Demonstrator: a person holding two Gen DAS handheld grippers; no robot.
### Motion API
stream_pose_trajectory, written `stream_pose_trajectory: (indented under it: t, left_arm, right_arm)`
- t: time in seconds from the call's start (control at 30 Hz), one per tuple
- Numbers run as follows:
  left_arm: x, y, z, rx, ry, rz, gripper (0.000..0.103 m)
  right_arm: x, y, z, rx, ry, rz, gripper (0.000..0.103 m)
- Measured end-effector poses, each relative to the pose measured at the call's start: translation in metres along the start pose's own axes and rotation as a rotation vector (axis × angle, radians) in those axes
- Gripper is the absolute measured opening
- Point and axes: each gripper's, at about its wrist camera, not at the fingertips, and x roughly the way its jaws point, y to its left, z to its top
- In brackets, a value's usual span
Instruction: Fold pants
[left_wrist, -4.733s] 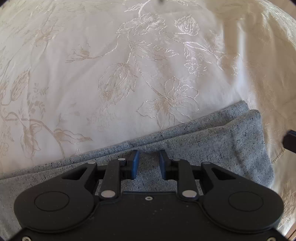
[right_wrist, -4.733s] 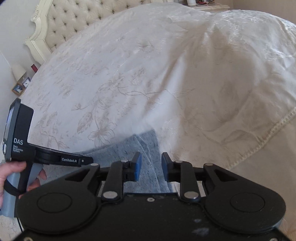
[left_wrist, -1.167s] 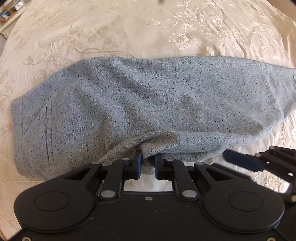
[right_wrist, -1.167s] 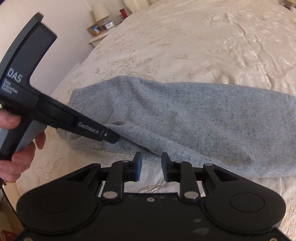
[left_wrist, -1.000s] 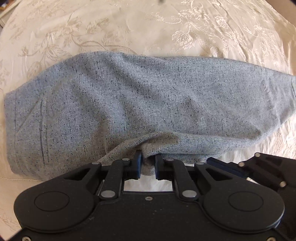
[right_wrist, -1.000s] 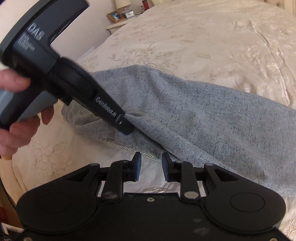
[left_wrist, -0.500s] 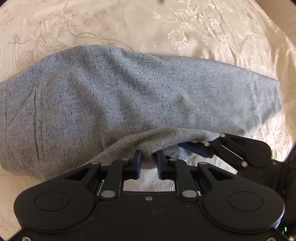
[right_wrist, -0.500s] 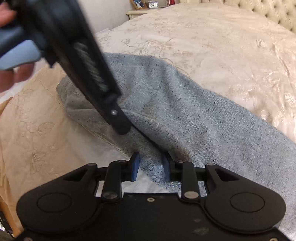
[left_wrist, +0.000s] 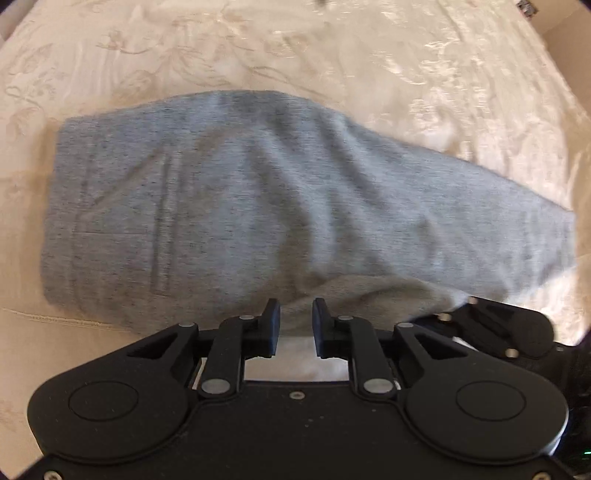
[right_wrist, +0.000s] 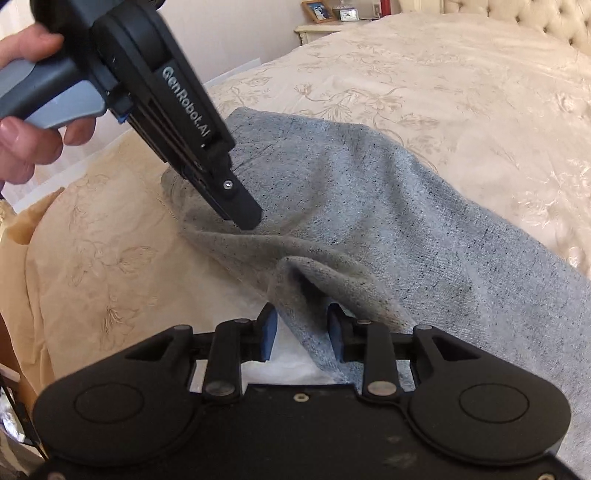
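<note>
Grey speckled pants (left_wrist: 258, 203) lie folded in a long band on the bed, waistband end at the left in the left wrist view. My left gripper (left_wrist: 295, 319) points down at their near edge. Its jaws stand apart, the cloth lies just past the tips, and white cover shows between them. In the right wrist view the left gripper (right_wrist: 242, 218) hovers over the pants (right_wrist: 388, 206). My right gripper (right_wrist: 301, 328) is opening, and a raised fold of the near edge stands loosely between its blue pads (right_wrist: 267, 332). The right gripper's black frame (left_wrist: 498, 332) pokes out from under the cloth.
The cream floral bedspread (left_wrist: 258, 48) spreads all around the pants. A person's hand (right_wrist: 22, 122) holds the left gripper's handle. A tufted headboard (right_wrist: 517, 14) and a nightstand (right_wrist: 332, 22) with a picture frame stand beyond. The bed's edge drops off at the left.
The left gripper let go of the fold it pinched and its jaws widened. The right gripper moved in to the pants' near edge, and cloth now stands between its widening jaws.
</note>
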Motion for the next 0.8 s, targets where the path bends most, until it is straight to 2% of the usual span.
stream_pose_trajectory:
  t: [0.07,0.13,0.17,0.23,0.3,0.37,0.4,0.5,0.6,0.67,0.77,0.8]
  left_arm:
    - [0.007,0.006,0.003,-0.004,-0.007,0.088,0.025]
    - [0.016,0.014,0.007,-0.008,-0.028,0.150,0.025]
    - [0.021,0.017,0.009,-0.001,-0.041,0.180,0.025]
    - [0.034,0.020,0.013,0.025,-0.061,0.248,0.025]
    - [0.050,0.024,0.019,0.037,-0.040,0.267,0.026]
    - [0.061,0.025,0.025,0.033,-0.028,0.278,0.025]
    - [0.062,0.024,0.027,0.037,-0.035,0.285,0.025]
    - [0.066,0.024,0.033,0.033,-0.042,0.302,0.025]
    - [0.071,0.024,0.036,0.027,-0.034,0.318,0.025]
    - [0.070,0.017,0.037,0.036,-0.039,0.334,0.025]
    - [0.055,0.002,0.024,0.069,-0.067,0.365,0.026]
    - [0.050,-0.004,0.018,0.094,-0.076,0.377,0.026]
  right_arm:
    - [0.003,-0.002,0.003,0.049,-0.011,0.024,0.033]
    - [-0.001,0.002,0.005,0.081,-0.058,0.016,0.030]
    - [-0.003,0.004,0.006,0.089,-0.071,0.019,0.007]
    - [-0.006,0.017,0.008,0.047,-0.051,0.061,0.007]
    - [-0.004,0.044,-0.001,-0.117,-0.006,0.051,0.007]
    - [0.004,0.057,-0.016,-0.196,0.049,0.038,0.007]
    - [0.006,0.058,-0.021,-0.198,0.064,0.036,0.007]
    - [0.002,0.057,-0.024,-0.126,0.030,0.014,0.007]
    - [0.022,0.074,-0.034,-0.251,0.077,-0.036,0.007]
    - [0.031,0.074,-0.035,-0.247,0.085,-0.055,0.007]
    - [0.018,0.067,-0.034,-0.150,0.043,-0.053,0.016]
    - [0.013,0.063,-0.041,-0.125,0.032,-0.051,0.024]
